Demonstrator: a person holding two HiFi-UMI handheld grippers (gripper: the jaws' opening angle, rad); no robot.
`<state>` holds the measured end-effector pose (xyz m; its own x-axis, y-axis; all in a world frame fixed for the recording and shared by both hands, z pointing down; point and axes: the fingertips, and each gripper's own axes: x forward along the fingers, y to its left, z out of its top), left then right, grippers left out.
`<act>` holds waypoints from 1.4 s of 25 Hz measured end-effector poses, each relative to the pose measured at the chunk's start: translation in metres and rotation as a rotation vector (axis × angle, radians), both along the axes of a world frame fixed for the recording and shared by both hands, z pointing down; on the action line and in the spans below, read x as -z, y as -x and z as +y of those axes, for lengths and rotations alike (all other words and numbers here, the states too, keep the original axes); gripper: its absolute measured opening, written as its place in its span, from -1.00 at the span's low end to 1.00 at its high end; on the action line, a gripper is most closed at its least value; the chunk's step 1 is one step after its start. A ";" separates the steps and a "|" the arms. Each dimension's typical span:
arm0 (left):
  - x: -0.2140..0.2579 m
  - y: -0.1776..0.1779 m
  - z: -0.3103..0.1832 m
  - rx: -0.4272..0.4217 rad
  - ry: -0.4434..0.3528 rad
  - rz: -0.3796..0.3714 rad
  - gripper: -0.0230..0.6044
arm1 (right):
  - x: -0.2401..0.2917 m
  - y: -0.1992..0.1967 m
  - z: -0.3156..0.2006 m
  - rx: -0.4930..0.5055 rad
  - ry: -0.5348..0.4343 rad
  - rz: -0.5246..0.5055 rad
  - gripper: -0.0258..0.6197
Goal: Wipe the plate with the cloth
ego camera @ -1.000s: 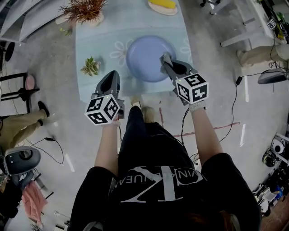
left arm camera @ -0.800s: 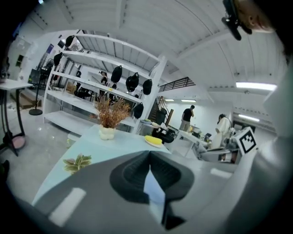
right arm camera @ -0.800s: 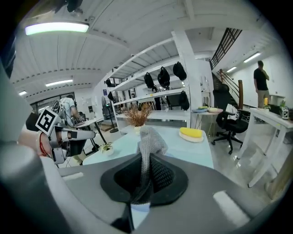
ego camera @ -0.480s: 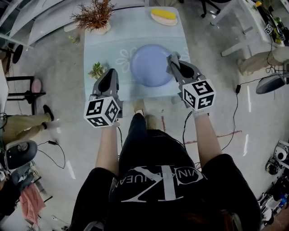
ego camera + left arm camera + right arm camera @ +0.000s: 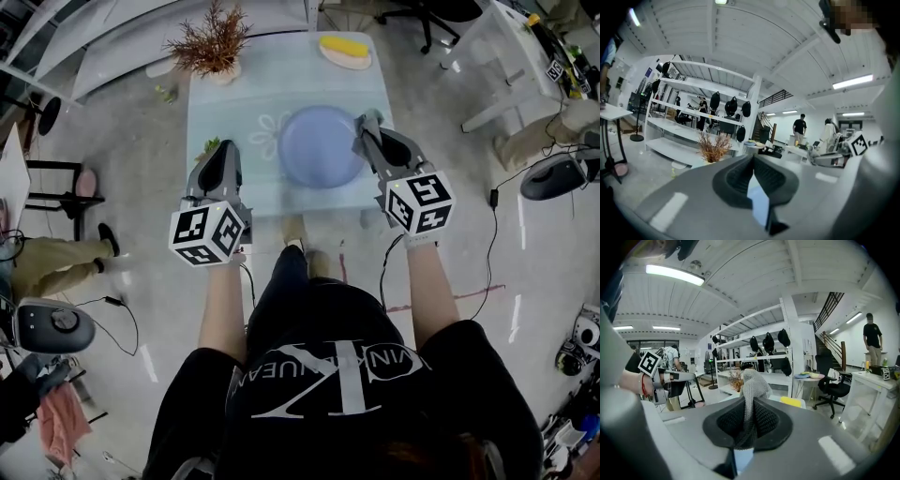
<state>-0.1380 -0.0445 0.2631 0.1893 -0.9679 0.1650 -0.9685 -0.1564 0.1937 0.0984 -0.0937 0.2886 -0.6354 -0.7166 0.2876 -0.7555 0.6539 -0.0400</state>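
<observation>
Right gripper [image 5: 367, 124] sits at the right rim of the blue plate [image 5: 317, 145], its fingers [image 5: 771, 420] pinching a grey knitted cloth [image 5: 752, 383] that pokes up between them. Left gripper [image 5: 217, 153] hangs by the counter's [image 5: 281, 89] left edge, clear of the plate, fingers [image 5: 736, 180] pressed together on nothing. The plate lies mid-counter, with a dried plant [image 5: 216, 42] and a yellow item on a dish [image 5: 344, 49] at the far end.
</observation>
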 end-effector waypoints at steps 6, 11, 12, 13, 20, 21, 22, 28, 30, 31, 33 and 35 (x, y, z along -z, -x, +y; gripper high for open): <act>0.028 0.013 0.005 0.036 -0.062 -0.030 -0.93 | 0.026 -0.005 0.002 -0.020 -0.048 -0.034 -0.81; 0.050 0.015 0.006 0.038 -0.108 -0.092 -0.93 | 0.047 -0.010 0.004 -0.023 -0.099 -0.046 -0.81; 0.054 0.014 0.006 0.038 -0.116 -0.104 -0.93 | 0.050 -0.011 0.004 -0.023 -0.108 -0.046 -0.81; 0.057 0.013 0.006 0.038 -0.123 -0.114 -0.93 | 0.053 -0.013 0.004 -0.024 -0.116 -0.046 -0.81; 0.075 0.014 0.011 0.038 -0.158 -0.126 -0.93 | 0.069 -0.016 0.011 -0.032 -0.147 -0.057 -0.81; 0.077 0.015 0.012 0.038 -0.160 -0.128 -0.93 | 0.070 -0.016 0.012 -0.033 -0.150 -0.060 -0.81; 0.078 0.015 0.013 0.039 -0.163 -0.129 -0.93 | 0.071 -0.016 0.013 -0.033 -0.152 -0.062 -0.81; 0.086 0.018 0.017 0.048 -0.169 -0.127 -0.93 | 0.078 -0.016 0.015 -0.032 -0.160 -0.071 -0.81; 0.086 0.018 0.017 0.051 -0.169 -0.127 -0.93 | 0.078 -0.016 0.015 -0.031 -0.160 -0.072 -0.81; 0.086 0.019 0.018 0.052 -0.168 -0.128 -0.93 | 0.078 -0.016 0.015 -0.032 -0.159 -0.073 -0.81; 0.085 0.021 0.018 0.053 -0.166 -0.128 -0.93 | 0.077 -0.015 0.015 -0.032 -0.156 -0.073 -0.81; 0.085 0.021 0.018 0.055 -0.165 -0.128 -0.93 | 0.076 -0.015 0.015 -0.032 -0.155 -0.073 -0.81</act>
